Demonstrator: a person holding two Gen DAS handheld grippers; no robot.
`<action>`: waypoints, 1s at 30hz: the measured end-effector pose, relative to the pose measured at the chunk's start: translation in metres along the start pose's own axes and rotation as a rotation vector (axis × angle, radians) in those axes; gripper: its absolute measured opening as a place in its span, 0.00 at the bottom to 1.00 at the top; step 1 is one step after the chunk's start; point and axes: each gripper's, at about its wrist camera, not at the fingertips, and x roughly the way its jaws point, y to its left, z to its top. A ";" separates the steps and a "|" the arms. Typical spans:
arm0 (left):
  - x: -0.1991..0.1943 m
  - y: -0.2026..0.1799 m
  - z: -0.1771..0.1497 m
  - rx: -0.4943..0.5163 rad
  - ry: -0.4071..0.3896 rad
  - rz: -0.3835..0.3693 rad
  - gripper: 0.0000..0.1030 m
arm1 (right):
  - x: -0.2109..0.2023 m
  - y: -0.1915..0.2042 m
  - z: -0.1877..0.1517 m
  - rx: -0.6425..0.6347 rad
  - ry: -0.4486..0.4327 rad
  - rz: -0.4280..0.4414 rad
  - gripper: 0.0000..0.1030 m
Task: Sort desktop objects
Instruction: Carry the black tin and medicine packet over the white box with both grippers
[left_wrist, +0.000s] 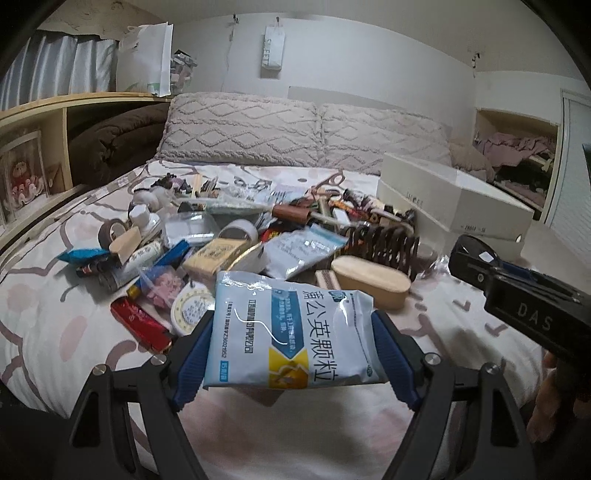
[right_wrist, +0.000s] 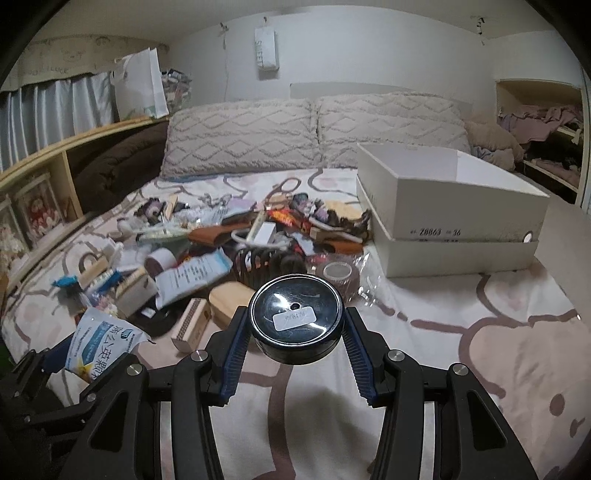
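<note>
Two grippers were up over the bed, and both were loaded: the left gripper (left_wrist: 291, 354) had its blue pads clamped on either side of a pale blue medicine sachet (left_wrist: 291, 328), held clear of the bedspread (left_wrist: 44, 321), while the right gripper (right_wrist: 295, 350) pinched a round black tin (right_wrist: 295, 321) with a small white label on its lid, also lifted off the cover. That same sachet (right_wrist: 99, 343) showed at the lower left of the right wrist view, so the two tools hung side by side, near but apart. Counting what lay ahead: one heap of mixed clutter (right_wrist: 258, 229) across the middle of the bed, too tangled to number, though a second sachet (left_wrist: 299, 251), one oval wooden box (left_wrist: 369, 280), one dark ribbed rack (left_wrist: 380, 247) and one red packet (left_wrist: 140, 321) stood out. Two quilted pillows (right_wrist: 314, 129) sat at the head. One open white box (right_wrist: 450, 188) rested on its lid (right_wrist: 458, 254) at the right, just beside the heap's edge. Bare bedspread ran from the heap's near edge to both grippers and widened on the right, in front of the box; a wooden shelf unit (right_wrist: 55, 158) bordered the left side.
</note>
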 end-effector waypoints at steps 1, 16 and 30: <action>-0.002 -0.001 0.004 -0.004 -0.007 -0.007 0.79 | -0.002 -0.001 0.002 0.001 -0.006 -0.001 0.50; -0.024 -0.020 0.072 -0.058 -0.122 -0.095 0.79 | -0.038 -0.025 0.061 0.000 -0.194 -0.045 0.50; 0.006 -0.049 0.131 -0.069 -0.156 -0.166 0.79 | -0.044 -0.056 0.118 0.012 -0.265 -0.144 0.50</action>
